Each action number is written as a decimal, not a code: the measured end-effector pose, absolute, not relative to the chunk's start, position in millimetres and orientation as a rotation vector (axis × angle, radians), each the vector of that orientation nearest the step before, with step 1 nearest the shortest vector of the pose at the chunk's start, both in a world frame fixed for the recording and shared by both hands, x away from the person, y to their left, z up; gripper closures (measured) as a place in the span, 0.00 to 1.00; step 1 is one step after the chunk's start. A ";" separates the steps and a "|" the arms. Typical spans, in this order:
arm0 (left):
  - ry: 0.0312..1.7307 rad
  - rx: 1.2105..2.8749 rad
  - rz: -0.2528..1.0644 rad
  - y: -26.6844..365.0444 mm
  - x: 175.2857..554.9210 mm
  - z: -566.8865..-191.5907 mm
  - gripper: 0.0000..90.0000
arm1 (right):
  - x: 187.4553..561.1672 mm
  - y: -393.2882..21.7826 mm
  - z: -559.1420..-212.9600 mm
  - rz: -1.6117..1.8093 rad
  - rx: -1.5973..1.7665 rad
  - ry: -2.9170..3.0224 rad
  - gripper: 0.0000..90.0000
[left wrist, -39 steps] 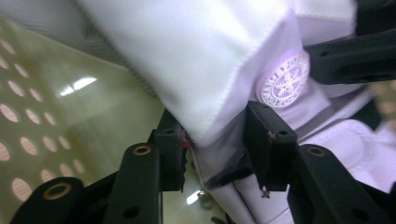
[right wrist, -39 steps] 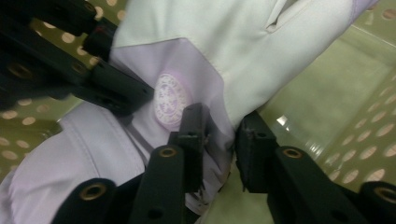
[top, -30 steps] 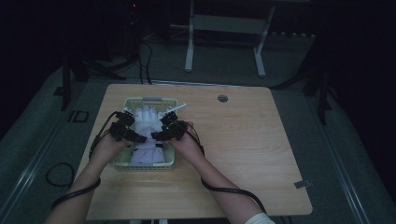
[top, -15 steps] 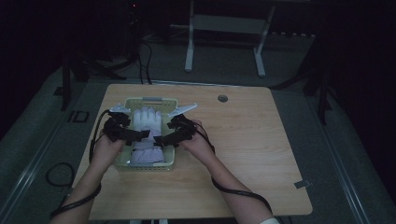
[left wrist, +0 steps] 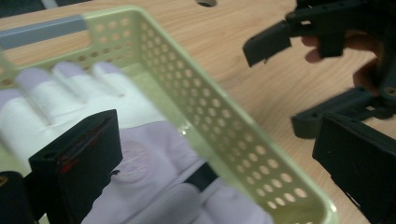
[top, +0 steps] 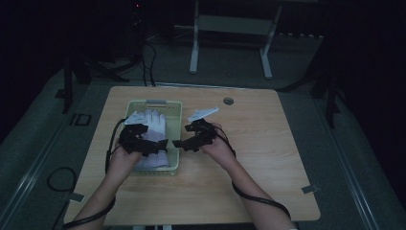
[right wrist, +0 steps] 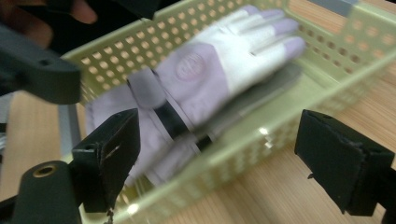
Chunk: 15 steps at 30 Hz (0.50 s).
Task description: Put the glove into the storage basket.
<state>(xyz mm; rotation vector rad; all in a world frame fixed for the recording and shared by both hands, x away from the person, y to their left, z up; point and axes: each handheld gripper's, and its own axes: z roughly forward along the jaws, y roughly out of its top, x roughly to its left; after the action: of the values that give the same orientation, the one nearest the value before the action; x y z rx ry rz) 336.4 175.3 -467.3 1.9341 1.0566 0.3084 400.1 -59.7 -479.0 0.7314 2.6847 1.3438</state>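
Two hand-held grippers, left and right, have drawn apart since a second ago. We see both sets of jaws just opened wide and gripping nothing. The white glove lies in the green basket on the tabletop, released.

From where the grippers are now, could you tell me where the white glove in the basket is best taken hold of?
Probably at the cuff, by the dark wrist strap, coming straight down from above. The glove lies flat, fingers toward the far end of the green basket, whose walls block a sideways approach. The cuff is near the left gripper, which is open.
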 end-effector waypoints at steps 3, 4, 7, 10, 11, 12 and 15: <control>1.036 1.953 0.291 163.5 335.1 -467.8 0.02 | 399.7 -71.6 -479.0 1.336 0.756 2.675 0.16; 1.036 1.953 0.291 163.5 335.1 -467.8 0.02 | 399.7 -71.6 -479.0 1.336 0.756 2.675 0.16; 0.999 1.940 0.287 151.1 332.1 -466.8 0.02 | 399.4 -85.2 -478.7 1.346 0.776 2.659 0.16; 0.961 1.925 0.275 139.9 328.4 -466.1 0.02 | 398.0 -95.7 -479.5 1.339 0.787 2.656 0.16; 0.953 1.928 0.271 136.0 327.3 -466.0 0.02 | 397.3 -100.1 -479.9 1.334 0.785 2.654 0.16; 0.949 1.930 0.275 131.8 325.9 -466.1 0.02 | 396.4 -104.0 -479.9 1.335 0.785 2.650 0.16; 0.935 1.924 0.294 123.1 322.9 -465.9 0.02 | 394.8 -112.4 -480.1 1.333 0.789 2.642 0.16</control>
<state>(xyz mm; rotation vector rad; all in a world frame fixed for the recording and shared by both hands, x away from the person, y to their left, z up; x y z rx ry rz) 322.9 123.1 -465.9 1.9242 0.9348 0.2937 394.8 -112.4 -480.1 0.7887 2.6425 1.3327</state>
